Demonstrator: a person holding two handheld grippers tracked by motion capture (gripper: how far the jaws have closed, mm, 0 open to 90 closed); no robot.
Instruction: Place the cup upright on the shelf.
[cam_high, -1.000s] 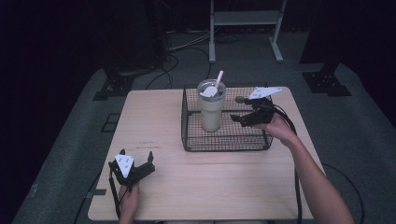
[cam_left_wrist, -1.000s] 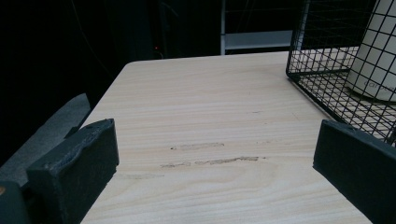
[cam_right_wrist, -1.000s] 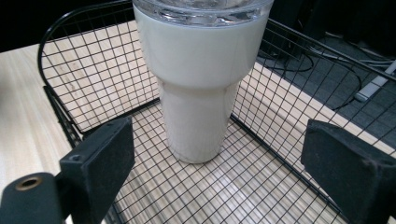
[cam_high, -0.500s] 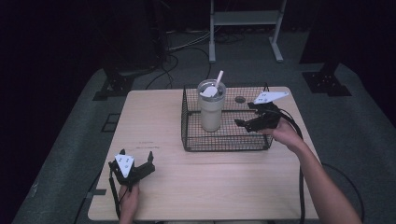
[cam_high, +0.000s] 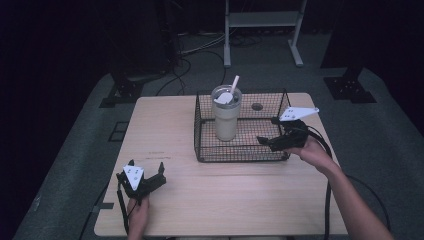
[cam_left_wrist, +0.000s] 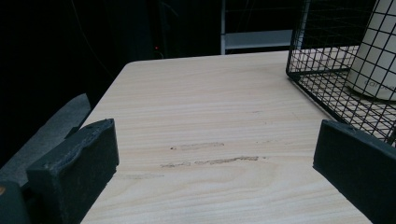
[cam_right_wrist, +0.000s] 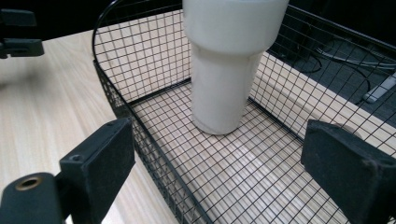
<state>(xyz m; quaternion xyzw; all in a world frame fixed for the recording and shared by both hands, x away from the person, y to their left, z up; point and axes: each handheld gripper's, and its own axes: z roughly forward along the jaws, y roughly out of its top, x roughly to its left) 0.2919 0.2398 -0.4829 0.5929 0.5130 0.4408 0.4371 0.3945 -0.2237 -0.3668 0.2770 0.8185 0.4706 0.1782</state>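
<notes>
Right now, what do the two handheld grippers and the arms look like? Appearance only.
Both are black two-jaw units. The left gripper carries a white plate with small dark dots; the right gripper carries a pale three-cornered plate. Jaws are thick, dark, blocky pads; one arm shows a brass-coloured hole. A black cable trails from the right one. Forearms are bare, no sleeves in view.

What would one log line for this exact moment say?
right gripper: open, over black wire basket | cream tumbler with straw: upright in basket, untouched | left gripper: open, over wooden table
</notes>
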